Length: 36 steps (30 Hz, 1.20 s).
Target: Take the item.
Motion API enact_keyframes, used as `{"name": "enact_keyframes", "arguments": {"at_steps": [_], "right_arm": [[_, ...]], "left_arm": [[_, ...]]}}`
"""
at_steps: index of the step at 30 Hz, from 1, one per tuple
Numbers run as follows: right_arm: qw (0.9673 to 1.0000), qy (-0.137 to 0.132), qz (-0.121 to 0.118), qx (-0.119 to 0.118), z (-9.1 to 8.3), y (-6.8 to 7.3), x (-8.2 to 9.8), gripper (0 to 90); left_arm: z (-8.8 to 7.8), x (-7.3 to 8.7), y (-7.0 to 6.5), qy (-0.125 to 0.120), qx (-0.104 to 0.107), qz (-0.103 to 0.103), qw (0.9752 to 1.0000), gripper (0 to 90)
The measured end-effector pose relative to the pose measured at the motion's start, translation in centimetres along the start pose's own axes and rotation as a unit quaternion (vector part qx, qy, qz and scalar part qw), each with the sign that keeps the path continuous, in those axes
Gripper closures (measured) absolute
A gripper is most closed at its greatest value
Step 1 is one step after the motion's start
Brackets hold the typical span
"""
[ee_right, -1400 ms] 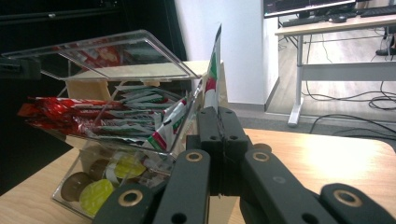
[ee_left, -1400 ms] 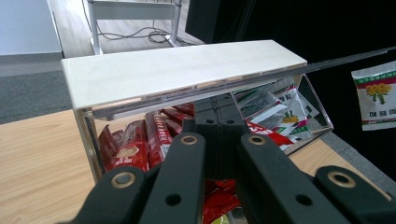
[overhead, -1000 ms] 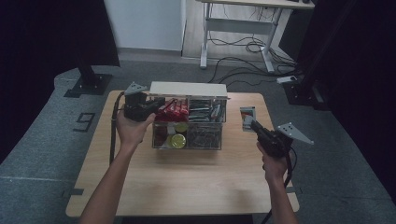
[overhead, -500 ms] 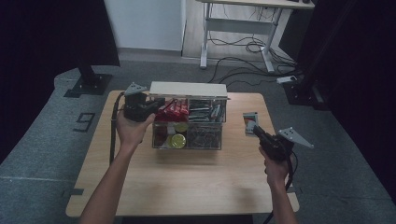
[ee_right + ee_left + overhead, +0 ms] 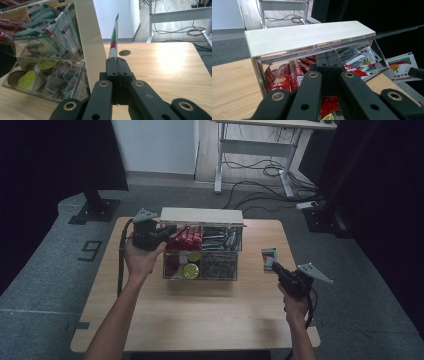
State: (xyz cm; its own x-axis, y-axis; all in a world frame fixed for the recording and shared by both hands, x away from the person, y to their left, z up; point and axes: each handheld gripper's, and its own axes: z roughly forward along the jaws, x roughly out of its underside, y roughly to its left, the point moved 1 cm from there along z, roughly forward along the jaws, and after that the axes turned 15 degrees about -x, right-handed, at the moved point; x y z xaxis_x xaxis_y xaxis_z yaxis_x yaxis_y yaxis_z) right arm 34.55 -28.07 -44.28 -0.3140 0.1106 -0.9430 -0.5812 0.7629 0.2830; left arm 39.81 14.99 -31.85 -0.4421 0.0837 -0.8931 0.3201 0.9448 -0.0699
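Observation:
A clear compartment box point(image 5: 202, 270) with a white back panel point(image 5: 201, 215) stands mid-table. It holds red sachets point(image 5: 187, 236), white-and-green sachets point(image 5: 218, 237), round yellow-green capsules point(image 5: 190, 270) and clear-wrapped bags point(image 5: 218, 264). My left gripper point(image 5: 167, 231) is shut, its tips point(image 5: 329, 56) pushed in at the box's upper left edge below the white panel point(image 5: 307, 37); nothing shows between the pads. To the right of the box, my right gripper point(image 5: 272, 265) is shut on a white sachet with red and green print point(image 5: 268, 254), seen edge-on in the right gripper view as sachet point(image 5: 114, 37) above that gripper point(image 5: 116, 60).
The wooden table point(image 5: 200, 315) has open surface in front of and to the right of the box. A round cable hole point(image 5: 124, 52) lies in the tabletop behind the sachet. A desk frame with cables point(image 5: 255, 165) stands on the floor beyond the table.
My right gripper has come down and slightly nearer with the sachet still in its jaws. The left gripper and the box have stayed put.

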Motion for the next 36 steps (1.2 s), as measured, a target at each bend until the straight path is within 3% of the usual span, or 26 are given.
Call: {"name": "enact_keyframes", "arguments": {"at_steps": [20, 36], "right_arm": [[0.9991, 0.027, 0.027, 0.019, 0.4, -2.2, 3.7, 89.5], [0.9953, 0.074, 0.044, 0.043, 1.2, -4.1, 6.5, 89.5]], "left_arm": [[0.0, 0.0, 0.0, 0.0, 0.0, 0.0, 1.0, 90.0], [0.0, 0.1, -0.1, 0.001, 0.0, 0.001, 1.0, 90.0]]}}
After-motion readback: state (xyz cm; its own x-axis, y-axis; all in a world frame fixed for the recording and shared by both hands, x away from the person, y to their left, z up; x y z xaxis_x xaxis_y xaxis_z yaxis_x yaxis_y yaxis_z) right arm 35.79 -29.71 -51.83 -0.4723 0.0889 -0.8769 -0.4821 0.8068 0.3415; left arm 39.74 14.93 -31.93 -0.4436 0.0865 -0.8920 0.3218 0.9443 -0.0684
